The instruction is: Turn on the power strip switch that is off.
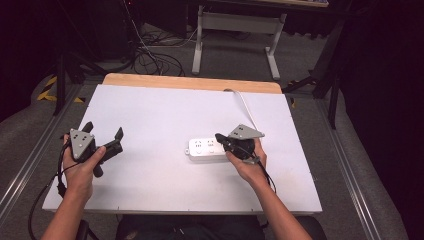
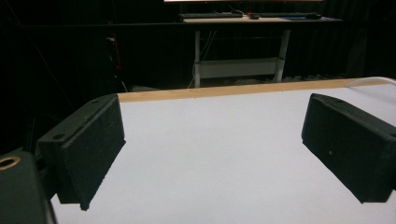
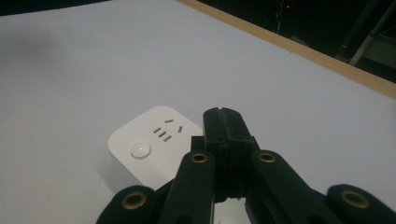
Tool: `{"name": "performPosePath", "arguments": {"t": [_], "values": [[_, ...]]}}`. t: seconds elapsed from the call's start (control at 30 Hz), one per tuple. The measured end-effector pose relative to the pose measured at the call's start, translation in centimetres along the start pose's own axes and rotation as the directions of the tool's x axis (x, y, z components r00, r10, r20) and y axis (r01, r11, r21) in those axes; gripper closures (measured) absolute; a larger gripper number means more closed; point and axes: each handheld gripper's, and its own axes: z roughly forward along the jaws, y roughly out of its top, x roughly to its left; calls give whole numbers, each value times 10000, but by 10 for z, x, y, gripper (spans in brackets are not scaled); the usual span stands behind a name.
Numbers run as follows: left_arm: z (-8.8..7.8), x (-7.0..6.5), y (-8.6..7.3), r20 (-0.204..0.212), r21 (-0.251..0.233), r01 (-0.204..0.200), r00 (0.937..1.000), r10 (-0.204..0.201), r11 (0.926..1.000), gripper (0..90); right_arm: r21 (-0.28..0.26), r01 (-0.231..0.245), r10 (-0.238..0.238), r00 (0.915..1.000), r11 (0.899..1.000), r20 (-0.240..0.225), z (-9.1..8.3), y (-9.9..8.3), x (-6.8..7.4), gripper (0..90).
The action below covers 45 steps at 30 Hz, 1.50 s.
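A white power strip lies mid-desk; the right hand-held gripper, jaws pressed together, hovers over its right end. The right gripper view reveals the strip's round button. Left of the strip, the left hand-held gripper is spread wide.

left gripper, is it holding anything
No, the left gripper has its jaws wide apart, with bare white table between them.

The right gripper covers the near end of the power strip. The strip's cable vanishes behind that gripper. Socket details beside it are too small to tell.
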Motion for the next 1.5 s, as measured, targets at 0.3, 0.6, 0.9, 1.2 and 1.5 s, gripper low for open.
{"name": "performPosePath", "arguments": {"t": [0.3, 0.6, 0.9, 1.2, 1.5], "values": [[5, -3, 1, 144, 20, -49, 9999, 49, 10000, 65, -808, -289, 315, 9990, 9963, 305, -17, 4, -10, 900], [8, -5, 2, 228, -19, -64, 9997, 64, 10000, 65, -1491, -538, 620, 9968, 9874, 511, -32, 6, -18, 900], [11, -7, 2, 305, 2, -65, 9995, 65, 10000, 65, -2050, -743, 919, 9928, 9759, 774, -48, 5, -27, 900], [12, -8, 2, 378, -18, -15, 9993, 15, 10000, 65, -2503, -746, 991, 9913, 9653, 867, -61, 3, -32, 858], [14, -9, 3, 438, 8, -59, 9990, 58, 10000, 65, -2809, -948, 1265, 9872, 9550, 969, -71, -1, -39, 754]]}}
